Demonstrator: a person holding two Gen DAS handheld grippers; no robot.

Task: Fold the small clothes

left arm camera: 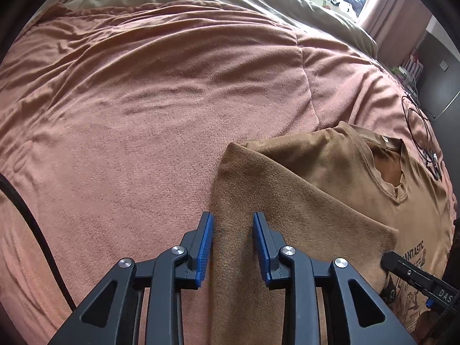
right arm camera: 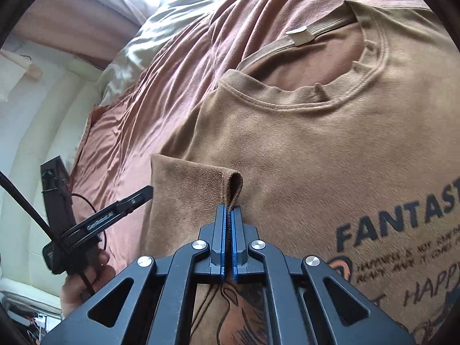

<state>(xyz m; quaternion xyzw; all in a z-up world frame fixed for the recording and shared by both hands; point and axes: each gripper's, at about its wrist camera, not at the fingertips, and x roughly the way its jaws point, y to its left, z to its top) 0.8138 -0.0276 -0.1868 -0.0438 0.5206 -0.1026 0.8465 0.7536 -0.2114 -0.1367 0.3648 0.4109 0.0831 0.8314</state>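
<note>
Blue pads on our right gripper [right arm camera: 229,211] are pinching a fold of the shirt [right arm camera: 302,149], the jaws pressed together with cloth between them. Our left gripper [left arm camera: 233,224] is hanging with its jaws apart, straddling a ridge of the folded-over flap [left arm camera: 287,210] without clamping it. In the left view the right gripper's tip [left arm camera: 388,260] is meeting the flap's right corner.

We are judging this as the side fold: the shirt's left edge is being carried over the body. To do it well, we should be keeping both grippers level along the same edge so the crease runs straight, laying the flap down flat before letting go, and closing the left jaws on the cloth only if the far end starts to sag.

The shirt is lying print side up on the pink blanket [left arm camera: 143,115], toward the bed's right side. Its long axis is running near to far, with the collar [right arm camera: 359,86] and its label [right arm camera: 300,35] at the far end and the "FANTASTIC" print [right arm camera: 402,218] nearer us. A black cable [left arm camera: 417,126] is lying just to its right.
</note>
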